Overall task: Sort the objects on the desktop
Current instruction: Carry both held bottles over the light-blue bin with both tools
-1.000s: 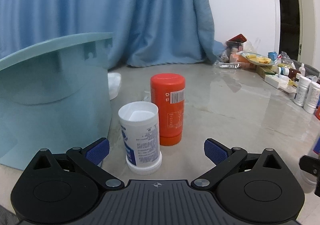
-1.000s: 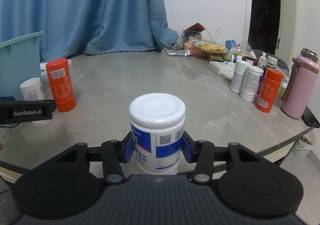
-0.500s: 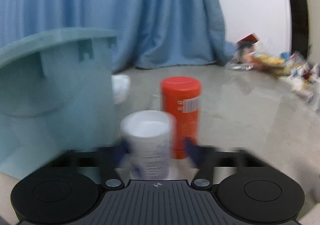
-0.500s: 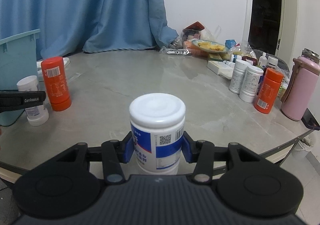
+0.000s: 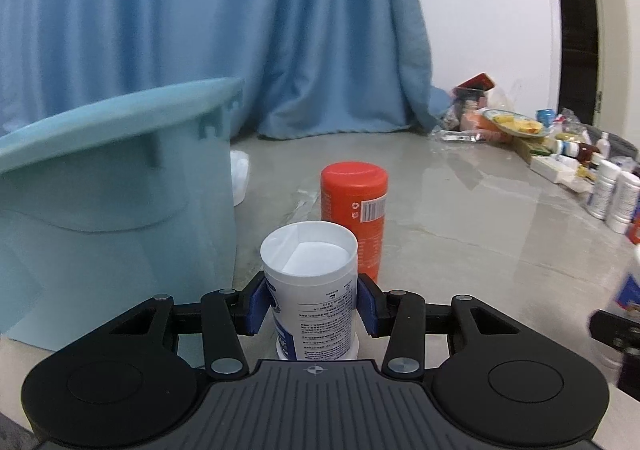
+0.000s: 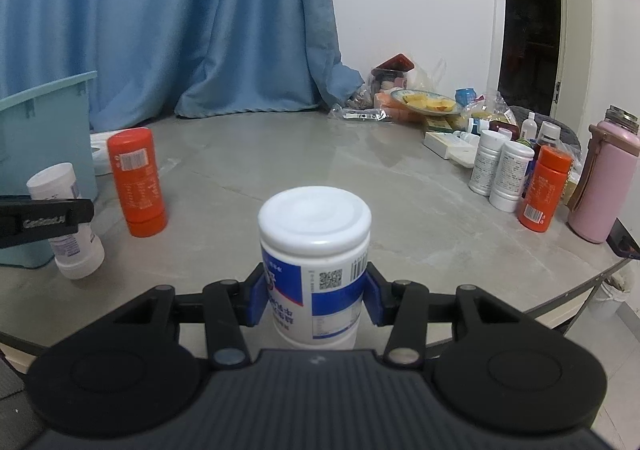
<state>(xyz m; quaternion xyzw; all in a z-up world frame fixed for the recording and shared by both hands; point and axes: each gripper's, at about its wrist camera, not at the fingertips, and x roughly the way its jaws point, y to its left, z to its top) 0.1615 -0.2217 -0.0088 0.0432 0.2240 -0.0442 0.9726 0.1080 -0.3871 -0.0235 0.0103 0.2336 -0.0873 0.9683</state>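
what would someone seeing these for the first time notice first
Each gripper is clamped on a white bottle: the left gripper on an upside-down white bottle, the right gripper on a blue-labelled bottle. Next, the orange bottle just behind the left grip, and the big teal bin to its left.

Both grippers: left gripper (image 5: 311,305), right gripper (image 6: 316,300). Black linkage arms, silver pivot screws, blue pads (image 5: 256,304), ribbed grey housing, round black discs.
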